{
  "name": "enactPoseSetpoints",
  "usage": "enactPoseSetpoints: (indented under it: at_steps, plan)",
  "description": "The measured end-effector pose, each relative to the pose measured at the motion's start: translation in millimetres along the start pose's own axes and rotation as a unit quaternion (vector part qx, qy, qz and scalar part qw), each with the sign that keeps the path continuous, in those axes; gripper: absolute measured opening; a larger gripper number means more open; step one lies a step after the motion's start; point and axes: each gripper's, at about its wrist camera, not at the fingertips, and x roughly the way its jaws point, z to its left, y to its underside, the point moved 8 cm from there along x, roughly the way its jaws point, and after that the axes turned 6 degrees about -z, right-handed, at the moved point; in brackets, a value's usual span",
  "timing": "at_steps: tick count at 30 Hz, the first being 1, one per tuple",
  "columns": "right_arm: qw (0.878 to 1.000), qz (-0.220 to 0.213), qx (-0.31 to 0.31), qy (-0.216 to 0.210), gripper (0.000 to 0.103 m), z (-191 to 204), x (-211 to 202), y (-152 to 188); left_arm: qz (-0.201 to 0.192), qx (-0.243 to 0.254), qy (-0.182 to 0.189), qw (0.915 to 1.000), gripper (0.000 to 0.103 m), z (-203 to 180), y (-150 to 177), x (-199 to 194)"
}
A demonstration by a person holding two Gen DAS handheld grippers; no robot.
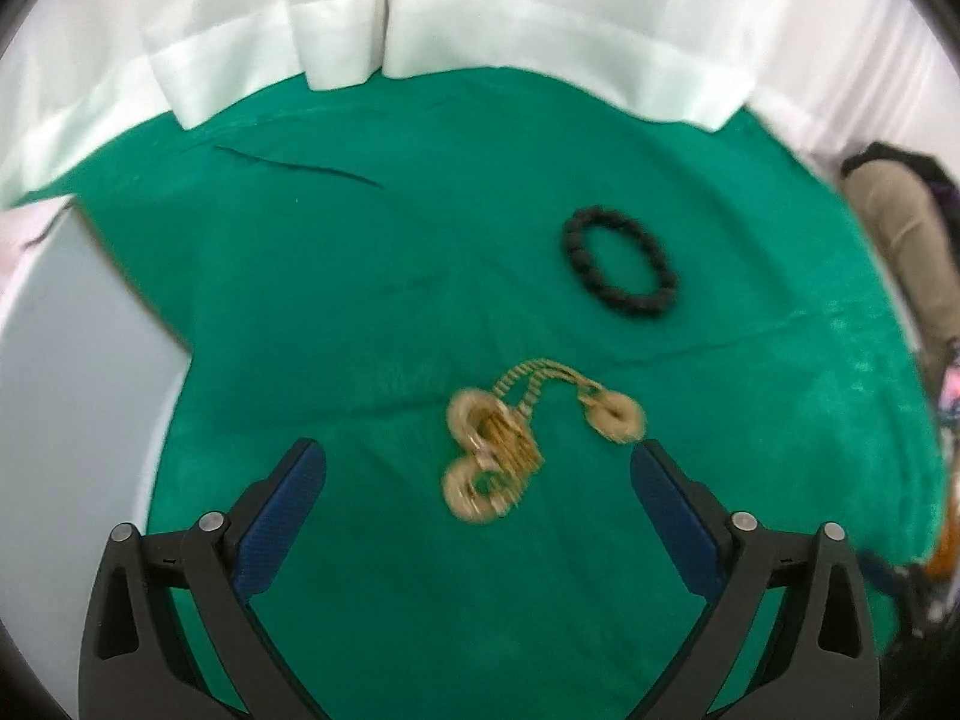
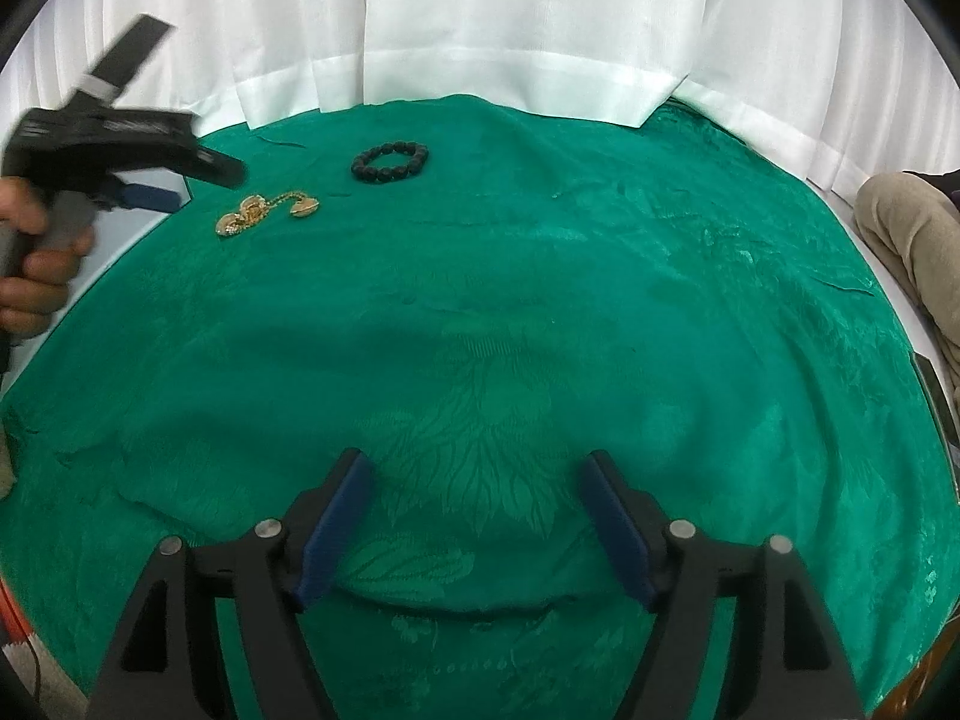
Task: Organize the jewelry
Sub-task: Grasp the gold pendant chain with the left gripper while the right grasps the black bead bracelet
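Both tools point(image 1: 477, 453) point(image 2: 477, 462) spread, empty; one black bracelet point(image 1: 621, 268), seemingly one gold necklace point(image 1: 510, 444).

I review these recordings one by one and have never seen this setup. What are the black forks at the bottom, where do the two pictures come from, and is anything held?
No robot here: a person holds hand-operated tongs in each hand, with a camera on each looking along the fingers. One picture is from the left tongs, the other from the right tongs. Both stand open and empty. On the green patterned cloth lie a tangled gold chain necklace with round discs and a black beaded bracelet. The left tongs hover over the necklace; the right-hand picture shows the person's hand gripping them.
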Motion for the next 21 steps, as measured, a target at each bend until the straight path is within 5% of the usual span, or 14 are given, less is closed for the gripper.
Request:
enactPoseSetpoints:
  at_steps: [4,6,7,12,21]
  plan:
    - [1.0,-0.002,-0.001,-0.002,0.076,-1,0,0,-0.009,0.018,-0.025,0.9995,0.077,1,-4,14]
    - [1.0,-0.004,-0.001,-0.002,0.076,-1,-1,0,-0.014,0.037,-0.036,0.9986,0.056,-3,-2,13]
    - [1.0,-0.004,-0.001,-0.002,0.076,0,-1,0,-0.021,0.044,-0.028,0.9984,0.03,-7,0,10]
    - [1.0,-0.004,-0.001,-0.003,0.077,0,0,-1,-0.02,0.047,-0.01,0.9987,0.027,-10,19,-8]
    - [0.999,0.037,-0.011,-0.017,0.077,-1,4,-6,-0.01,-0.022,-0.013,0.9996,0.027,31,102,-81]
